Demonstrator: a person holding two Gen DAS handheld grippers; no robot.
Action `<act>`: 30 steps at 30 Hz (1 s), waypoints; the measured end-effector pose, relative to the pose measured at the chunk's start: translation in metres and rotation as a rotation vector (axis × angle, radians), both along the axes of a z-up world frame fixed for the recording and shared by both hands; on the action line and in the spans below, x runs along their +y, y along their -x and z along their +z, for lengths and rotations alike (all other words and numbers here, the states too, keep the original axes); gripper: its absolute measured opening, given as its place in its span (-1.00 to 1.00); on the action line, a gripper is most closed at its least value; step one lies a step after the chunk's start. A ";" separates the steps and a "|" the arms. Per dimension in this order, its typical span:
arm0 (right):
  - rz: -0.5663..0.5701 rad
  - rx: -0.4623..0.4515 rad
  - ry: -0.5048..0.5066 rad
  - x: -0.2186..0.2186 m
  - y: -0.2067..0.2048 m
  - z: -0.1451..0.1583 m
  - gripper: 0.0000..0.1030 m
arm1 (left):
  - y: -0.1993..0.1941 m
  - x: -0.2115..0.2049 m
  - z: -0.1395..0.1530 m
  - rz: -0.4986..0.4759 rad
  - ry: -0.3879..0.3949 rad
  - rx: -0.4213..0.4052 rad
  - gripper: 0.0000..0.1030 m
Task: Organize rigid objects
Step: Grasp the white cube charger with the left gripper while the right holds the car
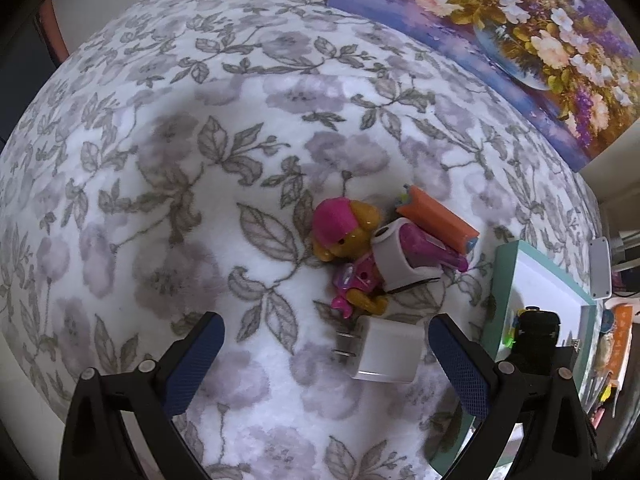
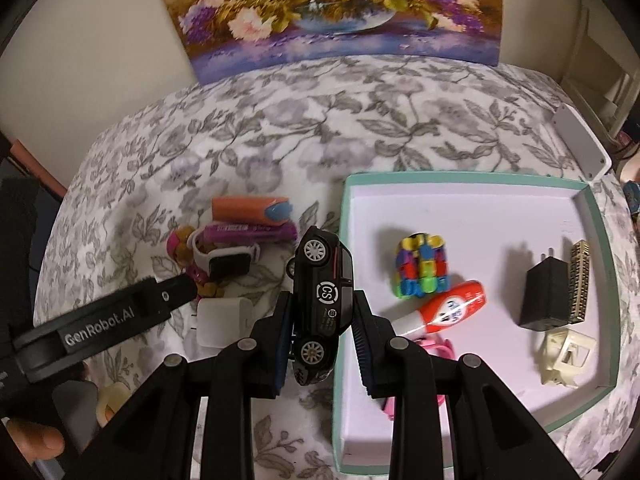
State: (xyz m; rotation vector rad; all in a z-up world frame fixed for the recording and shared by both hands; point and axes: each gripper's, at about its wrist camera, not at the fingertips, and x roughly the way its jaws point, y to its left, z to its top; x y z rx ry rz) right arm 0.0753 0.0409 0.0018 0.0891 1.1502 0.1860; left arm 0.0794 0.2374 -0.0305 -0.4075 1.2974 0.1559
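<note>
My right gripper (image 2: pixel 322 308) is shut on a black toy car (image 2: pixel 322 280), held on its side just left of the teal tray's rim (image 2: pixel 343 240). The tray holds a colourful block puzzle (image 2: pixel 422 268), a red and white bottle (image 2: pixel 450 308), a black charger (image 2: pixel 546 296), a gold tower model (image 2: pixel 580 280) and a cream socket (image 2: pixel 564 356). My left gripper (image 1: pixel 325 322) is open over the bedspread, with a white charger plug (image 1: pixel 386 354) lying between its fingers. Beyond the plug sit a toy dog (image 1: pixel 346 240), a white watch (image 1: pixel 394 258), a purple tube (image 1: pixel 432 250) and an orange block (image 1: pixel 436 216).
A floral bedspread (image 1: pixel 200 160) covers the whole surface. A flower painting (image 2: pixel 328 12) leans against the wall at the back. A white box (image 2: pixel 582 144) lies at the far right edge. A hand (image 2: pixel 36 444) holds the left gripper's handle at the lower left.
</note>
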 end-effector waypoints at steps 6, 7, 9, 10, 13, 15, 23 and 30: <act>-0.033 -0.002 -0.001 -0.016 -0.002 0.002 -0.42 | -0.001 -0.008 -0.002 -0.015 0.006 0.006 1.00; -0.040 0.003 -0.006 -0.019 -0.003 0.002 -0.42 | -0.001 -0.009 -0.002 -0.018 0.007 0.006 1.00; -0.052 0.010 -0.011 -0.025 -0.005 0.001 -0.42 | -0.002 -0.012 -0.002 -0.025 0.015 0.005 1.00; -0.057 0.011 -0.011 -0.027 -0.005 0.001 -0.42 | -0.002 -0.014 -0.003 -0.029 0.018 0.007 0.99; -0.076 0.013 -0.018 -0.036 -0.006 0.001 -0.42 | -0.004 -0.019 -0.004 -0.034 0.026 0.010 0.99; -0.087 0.015 -0.022 -0.042 -0.006 0.002 -0.42 | -0.004 -0.023 -0.006 -0.038 0.035 0.013 0.98; -0.121 0.022 -0.030 -0.063 -0.005 0.002 -0.42 | -0.006 -0.042 -0.013 -0.078 0.029 0.015 0.98; -0.138 0.032 -0.039 -0.072 -0.005 0.001 -0.42 | -0.008 -0.059 -0.019 -0.121 -0.018 0.029 0.84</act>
